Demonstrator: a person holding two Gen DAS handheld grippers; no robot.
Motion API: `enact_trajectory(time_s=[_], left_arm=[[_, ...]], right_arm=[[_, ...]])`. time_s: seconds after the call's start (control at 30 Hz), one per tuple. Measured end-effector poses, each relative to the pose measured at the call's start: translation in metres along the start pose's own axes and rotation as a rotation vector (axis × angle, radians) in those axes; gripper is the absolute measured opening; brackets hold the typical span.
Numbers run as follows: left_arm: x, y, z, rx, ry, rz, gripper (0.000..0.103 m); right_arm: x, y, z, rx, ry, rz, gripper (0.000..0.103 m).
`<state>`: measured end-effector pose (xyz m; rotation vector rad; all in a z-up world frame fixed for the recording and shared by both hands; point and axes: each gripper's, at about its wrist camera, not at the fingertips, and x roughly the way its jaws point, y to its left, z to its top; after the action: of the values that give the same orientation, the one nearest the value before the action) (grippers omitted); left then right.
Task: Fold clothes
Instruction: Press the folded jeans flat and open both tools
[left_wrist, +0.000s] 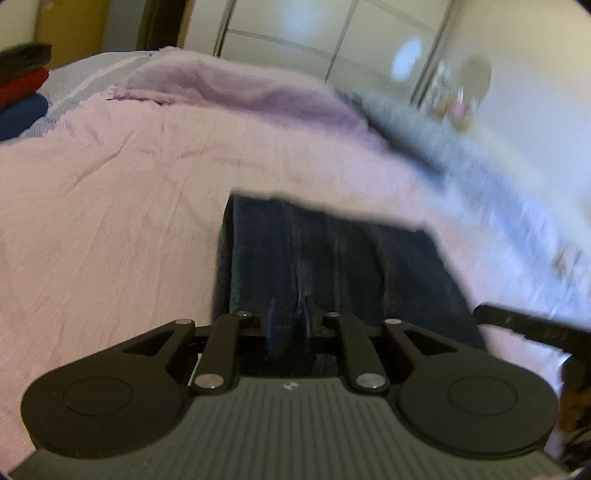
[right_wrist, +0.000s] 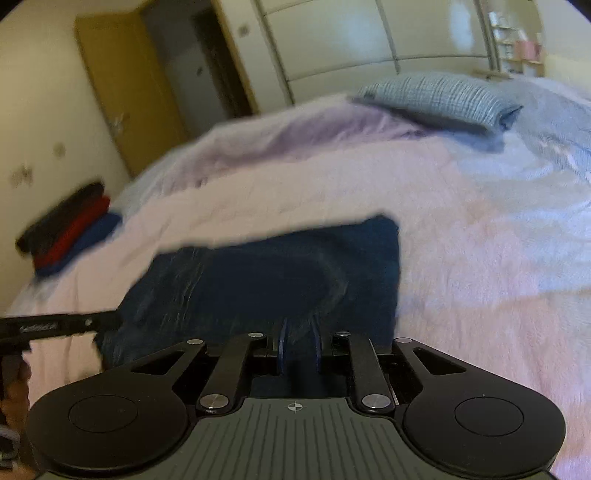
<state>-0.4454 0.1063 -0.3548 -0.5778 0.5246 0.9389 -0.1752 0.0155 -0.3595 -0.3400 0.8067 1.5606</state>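
Note:
A dark blue denim garment (left_wrist: 332, 258) lies folded into a rectangle on the pink bedspread (left_wrist: 110, 221); it also shows in the right wrist view (right_wrist: 266, 280). My left gripper (left_wrist: 290, 325) is shut on the garment's near edge, with cloth between the fingers. My right gripper (right_wrist: 299, 347) is shut on the same near edge further along. The right gripper's finger shows at the right edge of the left wrist view (left_wrist: 524, 325). The left gripper's finger shows at the left of the right wrist view (right_wrist: 59, 325).
A stack of folded black, red and blue clothes (right_wrist: 70, 229) sits at the bed's far left corner, also in the left wrist view (left_wrist: 22, 88). A folded purple blanket (left_wrist: 240, 88) and a blue-grey pillow (right_wrist: 439, 99) lie at the far side. Wardrobe doors (right_wrist: 369, 40) stand behind.

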Motion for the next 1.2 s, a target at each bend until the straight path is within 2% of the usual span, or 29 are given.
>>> enact_trajectory(time_s=[0.03,0.1,0.2,0.27,0.43,0.5,0.53,0.57,0.67,0.87,1.0,1.2], left_arm=[[0.002,-0.001,-0.003,0.004,0.006,0.013,0.012],[-0.006,-0.007,-0.002,0.011,-0.007,0.032,0.012],[-0.019,-0.018,-0.001,0.038,-0.032,0.060,0.014],[-0.022,-0.024,-0.005,0.059,-0.034,0.072,0.015],[-0.027,-0.031,-0.013,0.069,-0.027,0.139,0.017],[-0.035,-0.038,-0.012,0.086,-0.019,0.167,0.023],[-0.038,-0.041,-0.012,0.093,-0.012,0.179,0.023],[-0.040,-0.043,-0.013,0.098,-0.005,0.189,0.023],[-0.049,-0.049,-0.017,0.103,0.017,0.207,0.026],[-0.068,-0.061,-0.029,0.126,0.045,0.246,0.029],[-0.080,-0.069,-0.033,0.143,0.045,0.283,0.033],[-0.101,-0.083,-0.040,0.172,0.025,0.289,0.036]], right_arm=[[0.005,0.003,-0.005,-0.013,0.038,-0.012,0.017],[0.008,0.009,-0.013,-0.038,0.041,-0.042,0.017],[-0.008,0.021,-0.010,-0.060,-0.006,-0.051,0.017],[-0.012,0.021,-0.012,-0.030,-0.020,-0.042,0.017],[0.000,0.021,-0.019,0.020,0.048,-0.103,0.026],[-0.010,0.028,-0.013,0.019,0.038,-0.126,0.040],[-0.016,0.032,-0.012,0.014,0.030,-0.131,0.056],[-0.022,0.036,-0.012,0.010,0.018,-0.137,0.060],[-0.037,0.044,-0.013,0.000,-0.018,-0.144,0.061],[-0.049,0.050,-0.028,0.035,0.017,-0.175,0.061],[-0.057,0.053,-0.032,0.046,0.031,-0.209,0.061],[-0.079,0.059,-0.037,0.045,0.005,-0.211,0.061]])
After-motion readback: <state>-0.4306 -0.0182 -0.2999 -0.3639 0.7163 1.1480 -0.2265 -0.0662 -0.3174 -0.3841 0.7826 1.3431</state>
